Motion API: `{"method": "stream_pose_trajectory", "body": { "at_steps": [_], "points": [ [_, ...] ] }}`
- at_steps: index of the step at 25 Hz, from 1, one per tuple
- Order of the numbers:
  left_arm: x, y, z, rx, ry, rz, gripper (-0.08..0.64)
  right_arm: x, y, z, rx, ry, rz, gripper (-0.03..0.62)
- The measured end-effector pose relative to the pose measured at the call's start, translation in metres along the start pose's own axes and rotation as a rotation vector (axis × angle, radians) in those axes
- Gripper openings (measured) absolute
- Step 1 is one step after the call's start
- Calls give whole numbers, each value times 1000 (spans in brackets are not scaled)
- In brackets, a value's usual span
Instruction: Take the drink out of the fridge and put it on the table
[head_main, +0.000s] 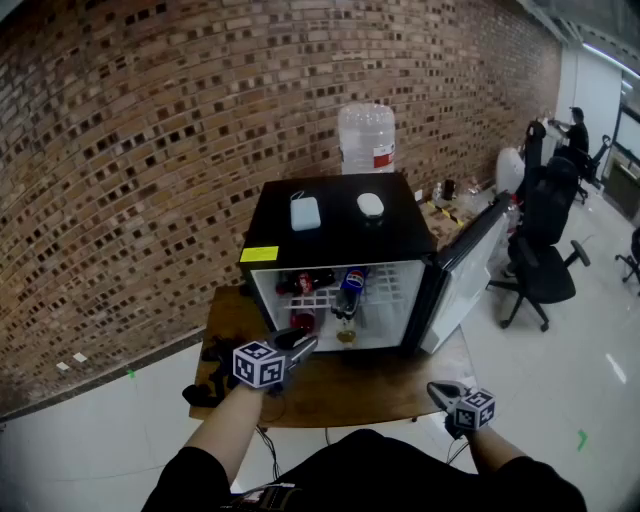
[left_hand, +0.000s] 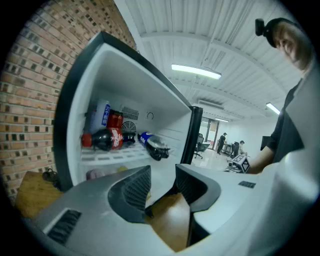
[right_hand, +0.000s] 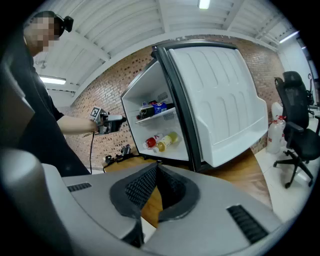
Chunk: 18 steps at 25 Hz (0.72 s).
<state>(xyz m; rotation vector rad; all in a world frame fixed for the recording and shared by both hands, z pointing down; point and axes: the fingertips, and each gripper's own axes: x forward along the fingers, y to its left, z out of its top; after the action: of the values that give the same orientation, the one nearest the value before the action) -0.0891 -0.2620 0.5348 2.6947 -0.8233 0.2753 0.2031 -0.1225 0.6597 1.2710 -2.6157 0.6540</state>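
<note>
Brick wall (head_main: 120, 150), open fridge (head_main: 335, 238), left claw (left_hand: 162, 175) parted, empty, right claw (right_hand: 156, 167) closed, empty

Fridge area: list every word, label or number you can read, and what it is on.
No text can be read.
Yellow sticker on the fridge front: print too small.
Blue-labelled bottle: label blurred.
Red-labelled dark bottle: script blurred.
Water jug: print on its red label too small.
</note>
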Motion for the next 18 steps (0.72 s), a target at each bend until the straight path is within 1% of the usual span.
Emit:
{"method": "stream_pose_trajectory", "body": {
  "at_steps": [2,3,4,5,6,8,10,13,16,18],
  "points": [
    [21,2,25,21,29,-7,206,-2,1,1,-2,5,-1,11],
    [31,3,37,30,46,-8,210,-4,0,1,-2,6,-3,11],
    [43,3,47,37,66,-10,239,-5,-2,-1,-1,7,-5,11],
    [56,3,55,40,90,-12,266,-7,-4,-4,3,10,-5,11],
    [70,2,62,44,119,-13,275,-9,-6,-8,8,13,-5,11],
    [96,1,70,79,186,-5,341,-14,-9,-12,14,16,-10,11],
    [120,1,75,130,240,22,351,-20,-13,-16,16,15,-19,11],
    [150,4,78,222,309,85,351,-28,-18,-19,25,11,-29,12],
    [177,11,71,359,385,137,354,-37,-24,-20,38,7,-45,11],
    [188,15,60,457,466,146,371,-41,-27,-23,49,3,-49,11]
  ]
}}
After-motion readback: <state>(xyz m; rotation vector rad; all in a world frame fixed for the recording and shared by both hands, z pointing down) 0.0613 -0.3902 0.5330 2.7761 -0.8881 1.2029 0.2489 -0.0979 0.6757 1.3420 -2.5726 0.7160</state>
